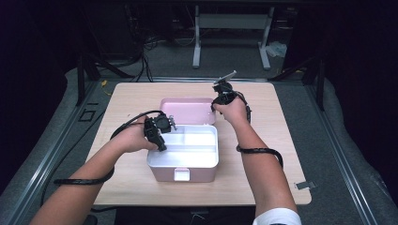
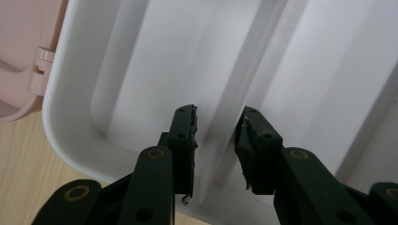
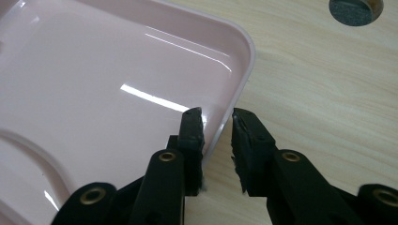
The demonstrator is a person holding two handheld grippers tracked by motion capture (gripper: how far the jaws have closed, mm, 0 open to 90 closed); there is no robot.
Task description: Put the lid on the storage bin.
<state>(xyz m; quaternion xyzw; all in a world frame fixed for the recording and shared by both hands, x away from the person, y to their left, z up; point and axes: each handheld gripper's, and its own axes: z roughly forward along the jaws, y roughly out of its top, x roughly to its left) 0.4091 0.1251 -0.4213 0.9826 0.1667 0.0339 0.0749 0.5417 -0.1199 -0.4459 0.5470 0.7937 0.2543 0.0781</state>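
Two tongs [image 2: 216, 140] [image 3: 218, 140] straddle one box's [image 1: 162, 166] walls.

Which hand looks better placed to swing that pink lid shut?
Probably the right. The right gripper already has its jaws on either side of the pink lid's rim, though not yet pressing. The left gripper straddles a divider in the white tray, away from the lid.

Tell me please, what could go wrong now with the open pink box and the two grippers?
1. The right gripper straddles the rim of the pink lid; its pads may slip off the thin, glossy edge.
2. The left gripper straddles a divider of the white tray, so closing the lid might trap it.
3. Pulling the lid could shift the box.
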